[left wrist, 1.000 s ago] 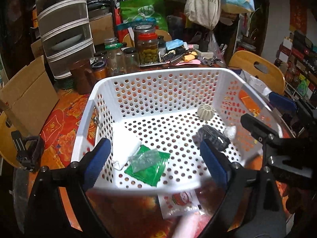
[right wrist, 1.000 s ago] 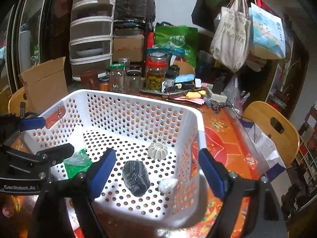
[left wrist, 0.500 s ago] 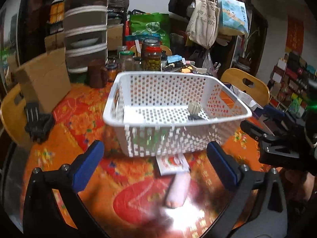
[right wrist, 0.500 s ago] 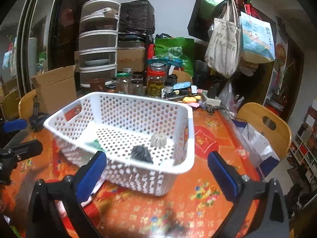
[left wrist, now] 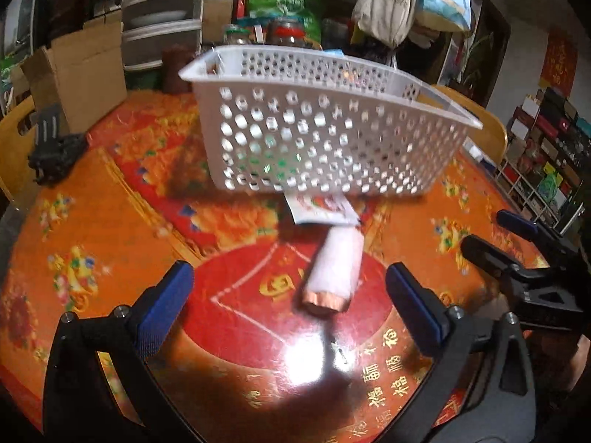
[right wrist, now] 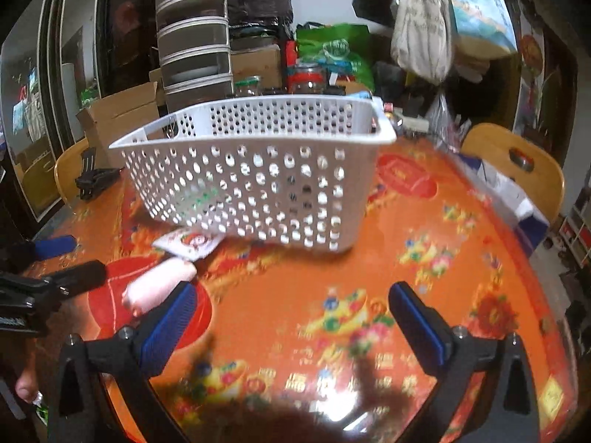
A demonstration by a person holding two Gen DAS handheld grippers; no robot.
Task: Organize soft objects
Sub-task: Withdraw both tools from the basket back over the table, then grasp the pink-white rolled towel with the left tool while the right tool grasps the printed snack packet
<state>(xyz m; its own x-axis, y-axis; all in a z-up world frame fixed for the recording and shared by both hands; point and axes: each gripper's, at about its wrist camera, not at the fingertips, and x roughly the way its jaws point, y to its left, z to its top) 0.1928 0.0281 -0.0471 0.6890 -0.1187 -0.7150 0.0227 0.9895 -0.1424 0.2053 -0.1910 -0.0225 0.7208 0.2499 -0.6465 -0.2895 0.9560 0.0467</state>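
A white perforated basket [left wrist: 325, 136] stands on the orange-red table; it also shows in the right wrist view [right wrist: 258, 184]. A green packet shows dimly through its holes. A pink roll [left wrist: 334, 271] lies on the table in front of the basket, and shows in the right view [right wrist: 159, 288]. A white sachet with a red print [left wrist: 319, 208] lies between roll and basket [right wrist: 190, 243]. My left gripper [left wrist: 288, 310] is open, low over the table, with the roll between its fingers' line. My right gripper [right wrist: 290, 326] is open and empty over bare table.
Jars, a stacked drawer unit [left wrist: 162, 11], cardboard boxes [left wrist: 81, 74] and bags crowd the table's far side. A black clamp [left wrist: 51, 147] lies at the left. Wooden chairs [right wrist: 517, 170] stand around the table. The right gripper shows at the left view's right edge [left wrist: 517, 258].
Both grippers have pulled back from above the basket and dropped low over the table. The basket now shows from the side, and the pink roll is close before my left gripper.
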